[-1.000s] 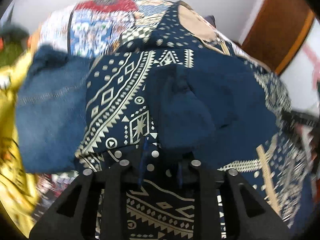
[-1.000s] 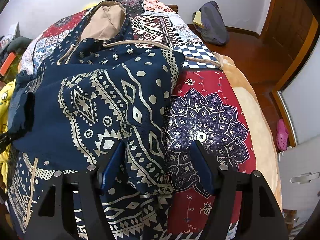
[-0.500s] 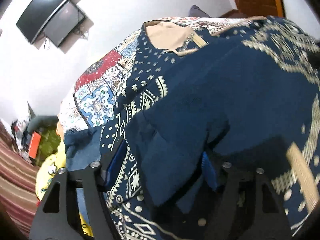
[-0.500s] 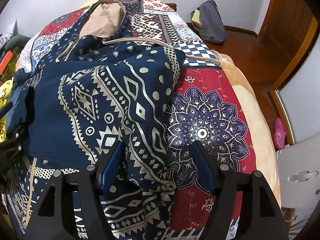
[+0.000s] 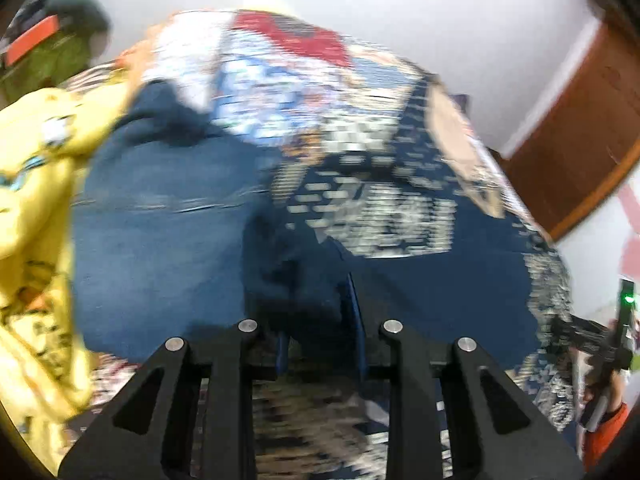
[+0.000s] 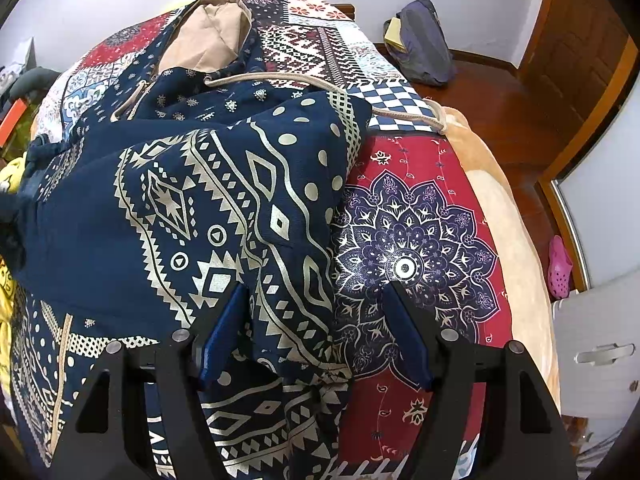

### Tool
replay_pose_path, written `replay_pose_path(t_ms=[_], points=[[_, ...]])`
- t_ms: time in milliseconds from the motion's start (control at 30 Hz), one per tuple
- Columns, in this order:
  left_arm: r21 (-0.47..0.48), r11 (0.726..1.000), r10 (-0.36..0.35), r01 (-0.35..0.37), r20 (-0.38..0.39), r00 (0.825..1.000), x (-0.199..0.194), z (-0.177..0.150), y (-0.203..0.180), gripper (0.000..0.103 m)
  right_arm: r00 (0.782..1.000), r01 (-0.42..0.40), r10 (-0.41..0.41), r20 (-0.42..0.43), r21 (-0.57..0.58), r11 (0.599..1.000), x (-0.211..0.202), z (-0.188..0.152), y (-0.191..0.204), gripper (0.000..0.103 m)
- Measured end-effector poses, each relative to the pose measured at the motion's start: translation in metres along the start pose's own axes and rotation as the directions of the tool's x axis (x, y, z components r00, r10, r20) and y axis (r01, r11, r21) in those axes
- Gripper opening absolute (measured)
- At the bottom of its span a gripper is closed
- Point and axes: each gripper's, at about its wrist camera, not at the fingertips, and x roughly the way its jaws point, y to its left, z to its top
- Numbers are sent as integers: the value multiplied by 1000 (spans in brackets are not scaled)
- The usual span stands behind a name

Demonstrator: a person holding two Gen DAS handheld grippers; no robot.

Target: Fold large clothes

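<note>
In the left wrist view everything was blurry; the left gripper (image 5: 320,320) sat at the bottom middle of the frame, and its jaws were closing on a bunch of plain dark blue cloth that stood between the fingers; that cloth was the cuff end of the hoodie (image 5: 420,264), which filled the middle and right of the frame; whether the pads already pressed the cloth tight could not be told through the blur; blue jeans (image 5: 160,248) lay at the left middle, just beside the hoodie; a yellow garment (image 5: 36,200) was bunched along the left edge; the patchwork bedcover (image 5: 280,76) showed at the top middle, under the clothes; a brown wooden door (image 5: 580,136) stood at the upper right.

In the right wrist view the picture was sharp; the right gripper (image 6: 316,332) was at the bottom middle with its jaws wide apart and released; a fold of the hoodie (image 6: 208,208) lay between the fingers, but the pads did not squeeze it; the hoodie covered the left and middle of the frame, with its tan-lined hood (image 6: 208,36) at the top and a beige drawstring (image 6: 320,88) running to the right; the bedcover (image 6: 412,240) showed red with a flower shape at the right middle; a grey backpack (image 6: 424,44) sat on the floor at the upper right; a pink shoe (image 6: 560,264) lay at the right edge.
</note>
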Motion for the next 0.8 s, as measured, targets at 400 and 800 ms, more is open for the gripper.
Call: replay_pose_path(t_ms=[400,800], points=[[250,954,170,-166,2,985,-31,-20,9,49,995,-10,4,97,56,998,-50,20,-2,67],[368,928,-20,-56,200,980,-83,60,-89,79,955,-61,72,288,-46,997,-117,83,31,67]])
